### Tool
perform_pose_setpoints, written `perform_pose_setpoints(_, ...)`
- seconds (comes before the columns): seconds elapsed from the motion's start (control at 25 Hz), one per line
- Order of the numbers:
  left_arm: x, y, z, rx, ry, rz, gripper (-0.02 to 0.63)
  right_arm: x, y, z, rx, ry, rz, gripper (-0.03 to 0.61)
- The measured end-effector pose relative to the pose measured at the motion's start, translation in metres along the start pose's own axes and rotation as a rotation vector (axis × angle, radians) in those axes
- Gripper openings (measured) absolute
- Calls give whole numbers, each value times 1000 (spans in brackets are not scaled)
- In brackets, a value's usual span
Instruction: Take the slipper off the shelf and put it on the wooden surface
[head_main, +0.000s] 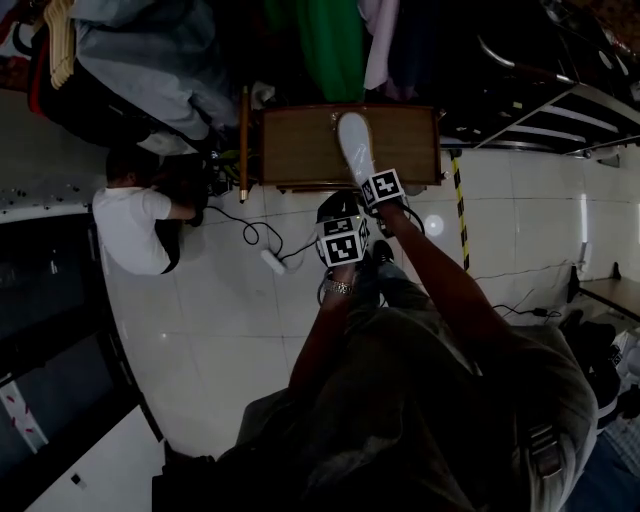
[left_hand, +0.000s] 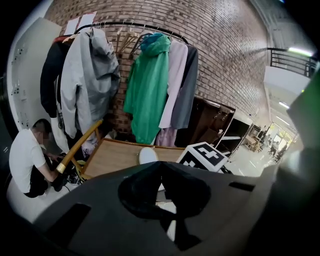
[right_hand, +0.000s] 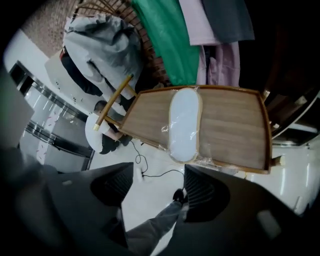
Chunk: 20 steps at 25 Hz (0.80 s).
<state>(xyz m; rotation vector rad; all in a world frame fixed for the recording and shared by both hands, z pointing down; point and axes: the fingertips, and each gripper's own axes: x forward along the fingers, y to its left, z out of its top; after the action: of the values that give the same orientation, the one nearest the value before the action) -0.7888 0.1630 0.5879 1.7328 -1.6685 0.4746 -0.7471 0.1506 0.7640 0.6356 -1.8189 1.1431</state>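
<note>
A pale slipper (head_main: 355, 145) in clear wrap lies lengthwise on the wooden surface (head_main: 300, 145), its heel end reaching the near edge. My right gripper (head_main: 375, 190) hovers just short of that heel end. In the right gripper view the jaws (right_hand: 157, 177) stand open with only floor between them, and the slipper (right_hand: 184, 122) on the wooden surface (right_hand: 230, 125) lies beyond them. My left gripper (head_main: 340, 235) hangs lower, over the floor. In the left gripper view its jaws (left_hand: 161, 167) meet at the tips with nothing in them, and the slipper (left_hand: 148, 155) shows past them.
A person in a white shirt (head_main: 130, 225) crouches left of the wooden surface. Jackets on a rail (left_hand: 150, 85) hang behind it against a brick wall. A cable and power strip (head_main: 272, 260) lie on the tiled floor. A yellow-black striped strip (head_main: 460, 210) runs at the right.
</note>
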Motion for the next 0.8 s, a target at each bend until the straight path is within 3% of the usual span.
perform_pose_setpoints(0.28, 17, -28, 22, -105, 131, -114, 3, -79, -8, 33, -30, -152, -55, 201)
perform_pose_setpoints(0.32, 16, -31, 27, -111, 136, -122, 4, -92, -4, 37, -30, -175, -54, 158)
perform_pose_setpoints(0.36, 14, -34, 34, -106, 132, -121, 5, -104, 1, 40, -22, -202, -51, 93)
perform_pose_setpoints(0.48, 9, -41, 53, -58, 103, -101, 5, -139, 10, 47, -6, -273, -51, 25)
perform_pose_setpoints(0.8, -6, -62, 69, 38, 55, -104, 5, -194, 30, 55, -118, -395, -98, 23)
